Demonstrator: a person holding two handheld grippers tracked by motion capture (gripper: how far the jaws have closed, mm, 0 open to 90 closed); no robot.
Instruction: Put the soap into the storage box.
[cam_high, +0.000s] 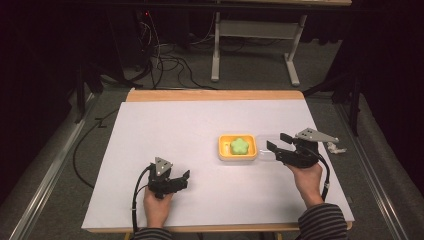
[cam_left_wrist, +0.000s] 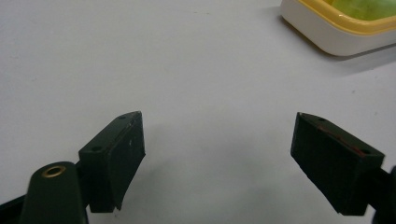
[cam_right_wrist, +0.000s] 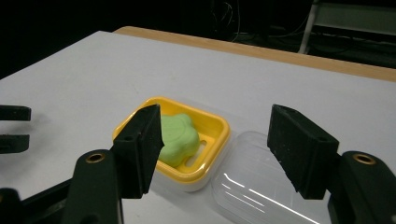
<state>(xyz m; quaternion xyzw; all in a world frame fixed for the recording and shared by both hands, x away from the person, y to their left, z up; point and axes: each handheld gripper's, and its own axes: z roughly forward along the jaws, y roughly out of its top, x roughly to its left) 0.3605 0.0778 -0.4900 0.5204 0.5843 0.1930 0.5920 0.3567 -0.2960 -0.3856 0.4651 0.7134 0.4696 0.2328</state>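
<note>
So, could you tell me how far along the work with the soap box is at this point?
Done: the green soap already sits in the yellow soap box, and the clear lid lies flat on the table beside it. In hand: nothing; the right gripper hovers by the lid with jaws apart and empty, and the left gripper rests open on the table. Left, probably: picking up the lid and closing the box.

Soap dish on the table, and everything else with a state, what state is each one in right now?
Soap dish: uncovered, upright on the table.
Green soap: lying inside the dish.
Clear lid: off, on the table against the dish's side.
Left gripper: jaws open, nothing between them, resting on the table.
Right gripper: jaws apart, gripping nothing, over the lid.
</note>
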